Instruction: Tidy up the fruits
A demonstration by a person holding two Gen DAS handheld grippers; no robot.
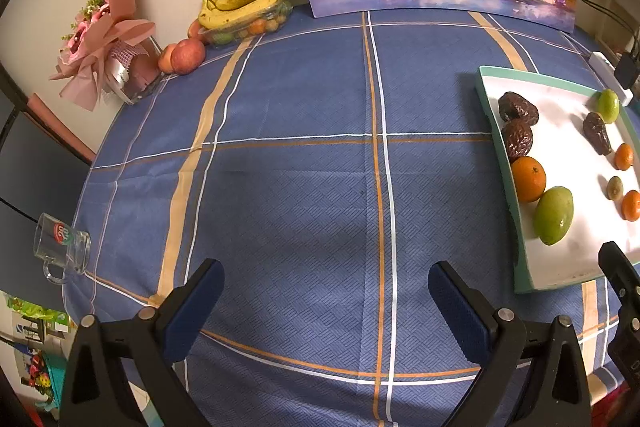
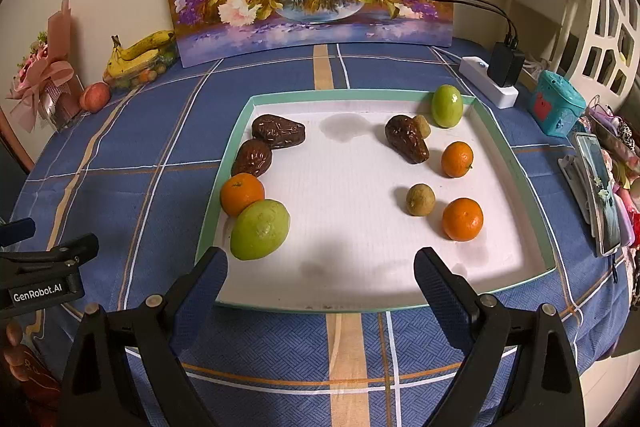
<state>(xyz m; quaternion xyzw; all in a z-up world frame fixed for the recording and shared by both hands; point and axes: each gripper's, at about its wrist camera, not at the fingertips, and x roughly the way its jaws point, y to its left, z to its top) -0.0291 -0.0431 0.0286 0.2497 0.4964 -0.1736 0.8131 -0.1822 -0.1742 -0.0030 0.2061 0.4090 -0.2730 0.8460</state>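
Fruits are laid out in a shallow white tray (image 2: 516, 163) with a teal rim, on a blue plaid tablecloth (image 2: 168, 147). Placement looks part-sorted, judged from layout: two dark wrinkled fruits (image 2: 268, 143), an orange (image 2: 242, 194) and a large green fruit (image 2: 260, 229) are lined up touching along the tray's left wall. The rest are scattered on the right side: third dark fruit (image 2: 408, 139), small green fruit (image 2: 447, 105), two small oranges (image 2: 462, 219), a small brownish fruit (image 2: 420, 199).

Right gripper (image 2: 320, 271) is held low at the tray's near edge, aimed across it, fingers spread wide, nothing held. Left gripper (image 1: 326, 283) is parked over bare cloth left of the tray, also spread apart and empty.

Bananas (image 1: 244, 1) on a clear container and an apple (image 1: 188, 55) are kept well apart at the table's far-left edge.
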